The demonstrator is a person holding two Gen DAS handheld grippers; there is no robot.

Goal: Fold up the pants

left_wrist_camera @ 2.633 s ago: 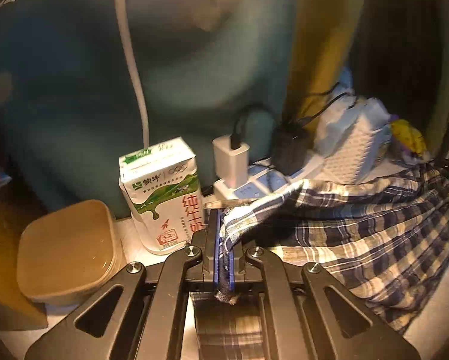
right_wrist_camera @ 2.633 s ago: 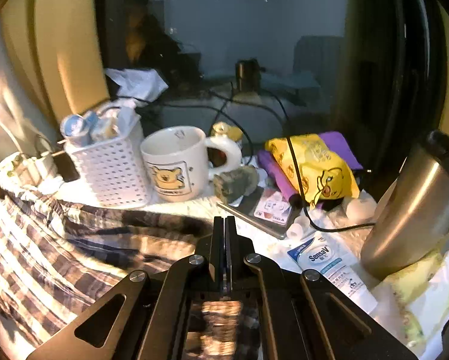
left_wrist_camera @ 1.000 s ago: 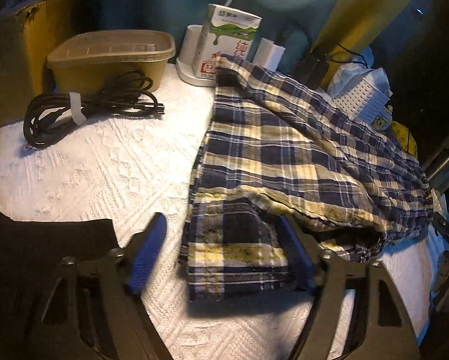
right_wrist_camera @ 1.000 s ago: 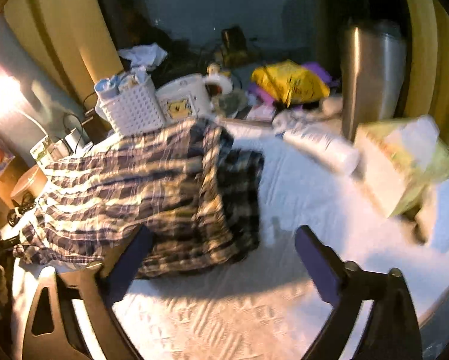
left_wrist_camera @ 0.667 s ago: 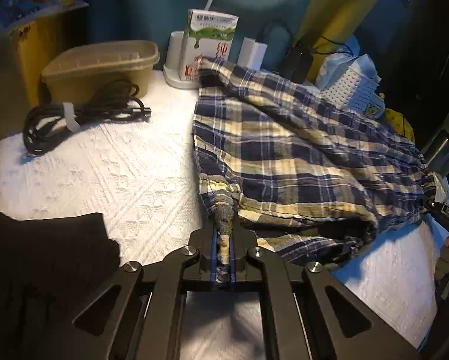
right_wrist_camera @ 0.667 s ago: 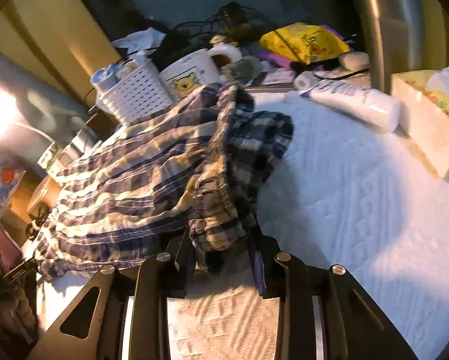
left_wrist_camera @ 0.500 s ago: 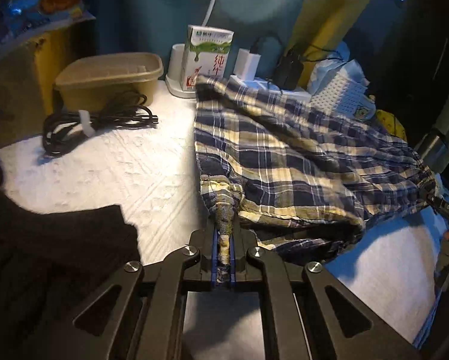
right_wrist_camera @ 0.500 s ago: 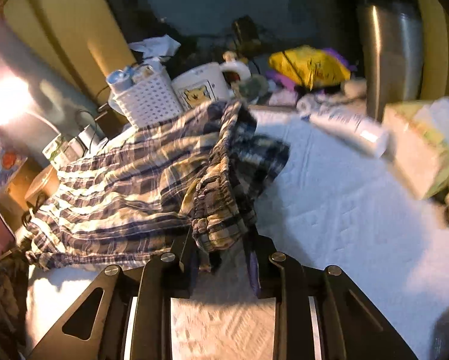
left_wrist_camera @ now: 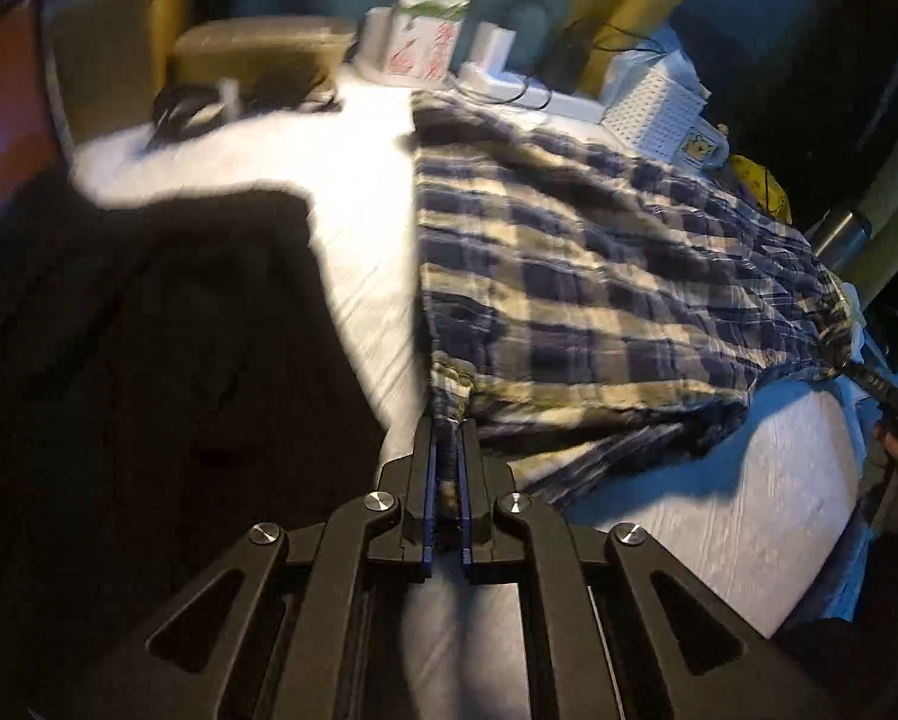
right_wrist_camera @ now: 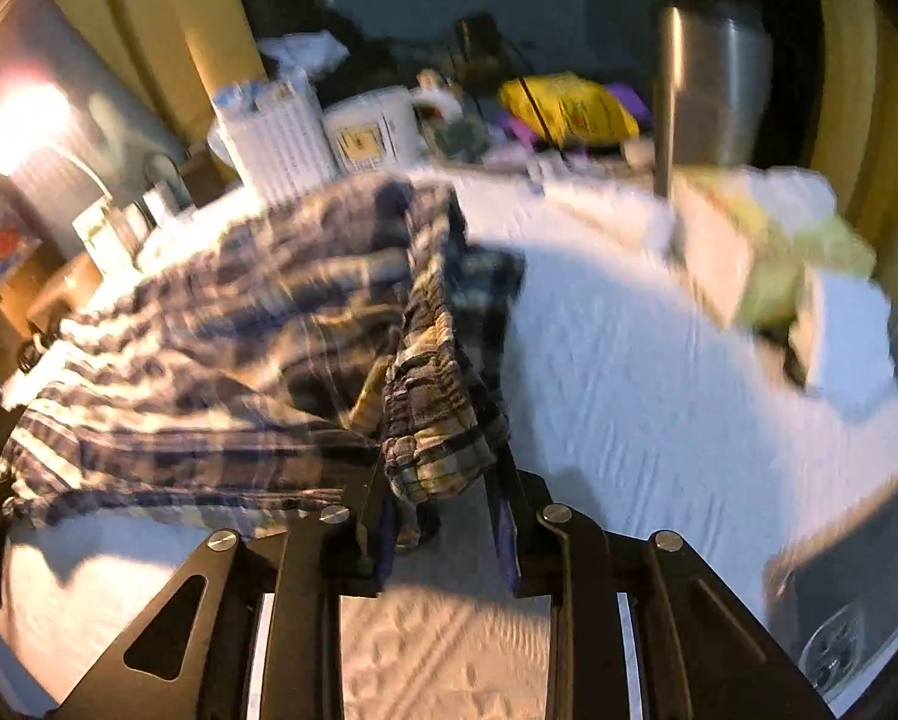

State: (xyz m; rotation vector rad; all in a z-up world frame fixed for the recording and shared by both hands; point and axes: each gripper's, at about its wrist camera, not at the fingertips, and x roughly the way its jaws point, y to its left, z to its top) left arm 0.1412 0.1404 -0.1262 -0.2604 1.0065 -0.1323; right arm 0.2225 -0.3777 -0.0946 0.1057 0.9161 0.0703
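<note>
The blue, navy and cream plaid cotton pants (left_wrist_camera: 599,276) are lying spread across the white textured tablecloth (left_wrist_camera: 719,510), folded over themselves so one layer is resting on another, with the gathered waistband end toward the right side of the table. The left gripper (left_wrist_camera: 446,450), black with blue pads, is pinching a bunched corner of the plaid fabric, its jaws pressed almost together on the cloth; they have just been closing and easing a touch, with the fabric between them. A large dark cloth (left_wrist_camera: 149,390) is covering the near left part of the table beside that gripper.

From the other side, the right gripper (right_wrist_camera: 446,498) is gripping the crumpled elastic waistband, which is bulging up between its jaws; those jaws are standing only partly apart, filled by the thick wad of fabric, having just been closing in on it. Both views are smeared with motion blur.

Along the back edge of the table a white and green milk carton (left_wrist_camera: 428,30) is standing upright next to a tan lidded plastic tub (left_wrist_camera: 257,57), with a coiled black cable (left_wrist_camera: 191,108) lying in front of the tub. Further right, a white perforated plastic basket (right_wrist_camera: 278,141) is sitting just beside a white mug with a yellow bear print (right_wrist_camera: 368,132). A tall stainless steel flask (right_wrist_camera: 713,96) is standing at the far right, near a yellow crinkled packet (right_wrist_camera: 569,108).
</note>
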